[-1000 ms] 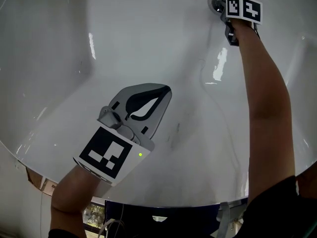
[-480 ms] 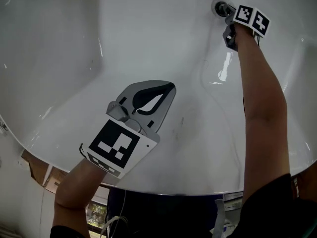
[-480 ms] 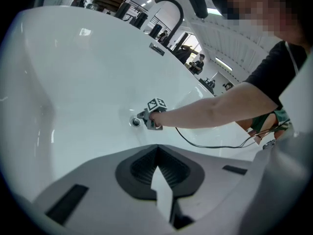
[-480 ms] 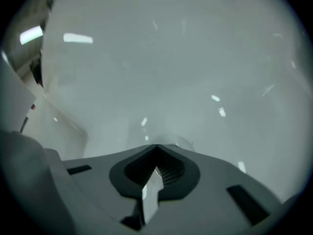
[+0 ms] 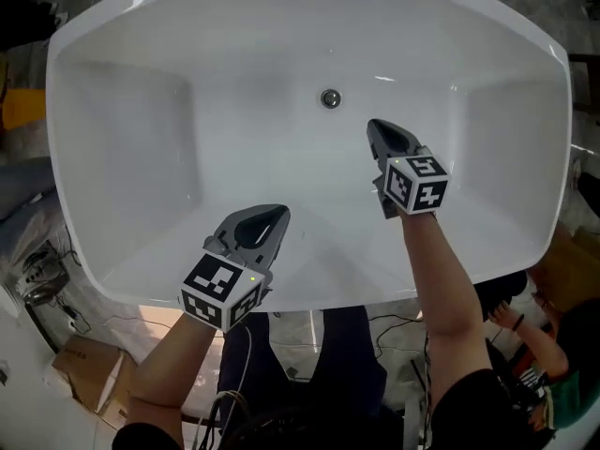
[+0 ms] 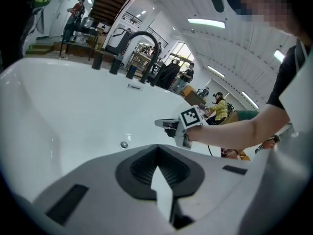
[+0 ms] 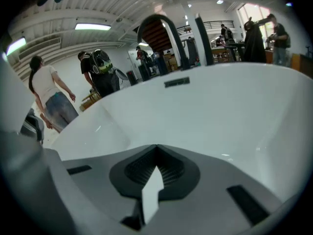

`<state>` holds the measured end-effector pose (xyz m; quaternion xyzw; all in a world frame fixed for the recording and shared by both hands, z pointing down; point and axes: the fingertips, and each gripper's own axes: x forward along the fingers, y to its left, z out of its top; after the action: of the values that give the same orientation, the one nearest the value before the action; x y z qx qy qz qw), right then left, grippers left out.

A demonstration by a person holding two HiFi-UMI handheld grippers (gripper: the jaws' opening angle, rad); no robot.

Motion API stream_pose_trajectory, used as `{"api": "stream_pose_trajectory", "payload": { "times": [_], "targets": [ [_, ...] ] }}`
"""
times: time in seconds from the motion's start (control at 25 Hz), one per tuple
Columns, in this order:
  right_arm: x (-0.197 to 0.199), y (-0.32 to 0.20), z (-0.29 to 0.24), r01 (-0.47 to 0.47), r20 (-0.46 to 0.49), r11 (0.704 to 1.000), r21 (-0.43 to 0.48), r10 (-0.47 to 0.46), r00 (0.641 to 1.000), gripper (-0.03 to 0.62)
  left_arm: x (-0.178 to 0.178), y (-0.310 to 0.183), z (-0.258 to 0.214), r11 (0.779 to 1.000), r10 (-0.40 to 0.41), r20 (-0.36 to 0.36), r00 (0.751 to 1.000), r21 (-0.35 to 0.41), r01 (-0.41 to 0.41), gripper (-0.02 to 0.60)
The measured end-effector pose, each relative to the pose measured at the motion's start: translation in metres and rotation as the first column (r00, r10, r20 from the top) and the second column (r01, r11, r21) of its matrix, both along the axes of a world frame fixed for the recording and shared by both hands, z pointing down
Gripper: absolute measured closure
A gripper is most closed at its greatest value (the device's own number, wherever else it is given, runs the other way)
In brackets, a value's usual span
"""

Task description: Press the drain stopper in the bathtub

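Gleaming low in the smooth, glossy white bathtub (image 5: 112, 26), the small round metal drain stopper (image 5: 330, 98) sits uncovered on the basin floor. The right tongs (image 5: 377, 129), grey and leaf-shaped with a ribbed dark lining, hover near the stopper on its right, tips pressed together on nothing. The left tongs (image 5: 279, 214), likewise closed and empty, hang well apart from the stopper over the tub's curved near wall.
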<state>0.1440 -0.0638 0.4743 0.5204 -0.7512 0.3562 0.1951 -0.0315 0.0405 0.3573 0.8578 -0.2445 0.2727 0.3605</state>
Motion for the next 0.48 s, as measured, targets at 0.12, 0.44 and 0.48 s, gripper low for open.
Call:
{"api": "stream_pose_trajectory", "payload": {
  "times": [0.12,0.44,0.48],
  "targets": [
    [0.005,0.023,-0.077,-0.058,0.032,0.998,0.030,0.057,0.998,0.579,0.002,0.004,-0.051,0.999,0.017,-0.017,1.000,0.031,-0.017,0.578],
    [-0.005,0.047,-0.261,-0.151,0.093,0.972,0.182,0.136,0.986,0.579,-0.012,-0.012,-0.173,0.988,0.022,-0.056,0.998,0.151,-0.013,0.578],
    [-0.009,0.052,-0.280,-0.152,0.096,0.968,0.199,0.136,0.986,0.579,-0.016,-0.011,-0.186,0.986,0.021,-0.060,0.998,0.164,-0.011,0.578]
  ]
}}
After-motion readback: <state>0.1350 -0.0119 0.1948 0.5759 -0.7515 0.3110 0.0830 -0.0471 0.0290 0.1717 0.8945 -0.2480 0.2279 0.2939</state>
